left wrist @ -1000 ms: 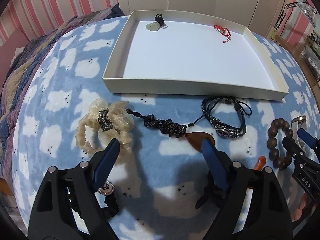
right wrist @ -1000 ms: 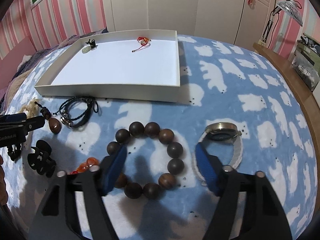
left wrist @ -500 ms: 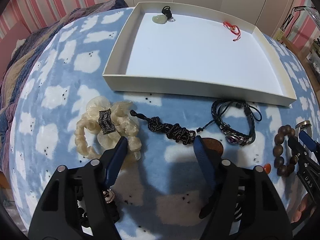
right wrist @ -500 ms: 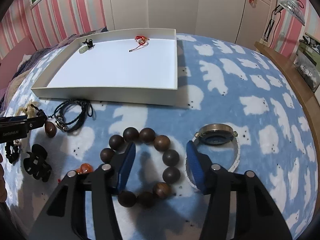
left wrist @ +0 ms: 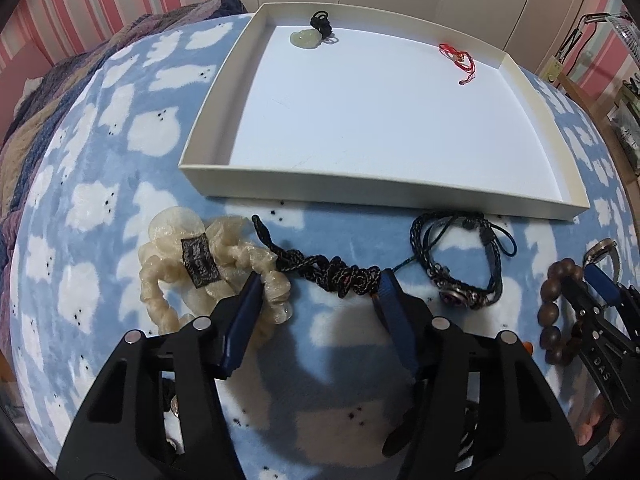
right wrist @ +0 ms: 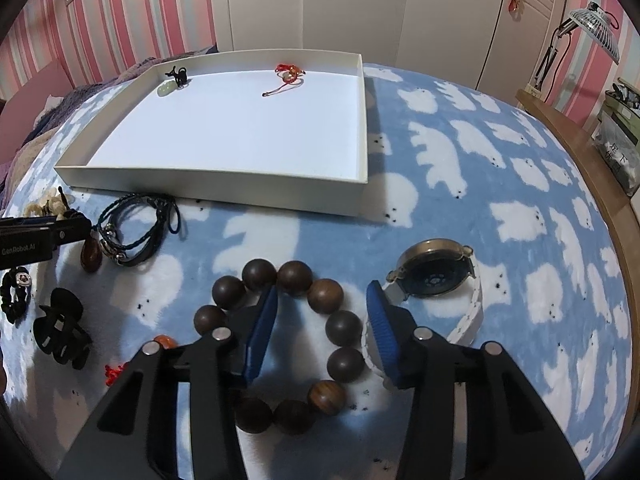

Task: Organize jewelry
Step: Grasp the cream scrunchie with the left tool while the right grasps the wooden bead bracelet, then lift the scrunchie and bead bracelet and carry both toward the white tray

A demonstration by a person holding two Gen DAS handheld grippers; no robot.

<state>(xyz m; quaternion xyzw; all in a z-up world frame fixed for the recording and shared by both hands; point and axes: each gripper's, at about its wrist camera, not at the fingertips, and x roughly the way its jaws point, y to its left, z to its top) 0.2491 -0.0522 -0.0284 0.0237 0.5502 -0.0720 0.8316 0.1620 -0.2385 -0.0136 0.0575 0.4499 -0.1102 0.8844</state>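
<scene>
A white tray holds a jade pendant and a red string charm. My left gripper is open, its fingers astride the black knotted cord of a brown pendant necklace. A cream scrunchie lies left of it, a black braided bracelet right. My right gripper is open over the brown wooden bead bracelet, one finger inside the ring, the other between the beads and a white-strap watch.
The tray sits on a blue blanket with white bears. A black hair claw, an orange bead piece and a small black band lie at the left. A wooden edge runs on the right.
Both grippers have moved forward and lower. The left now straddles the black cord; the right has come down around one side of the bead bracelet and narrowed somewhat.
</scene>
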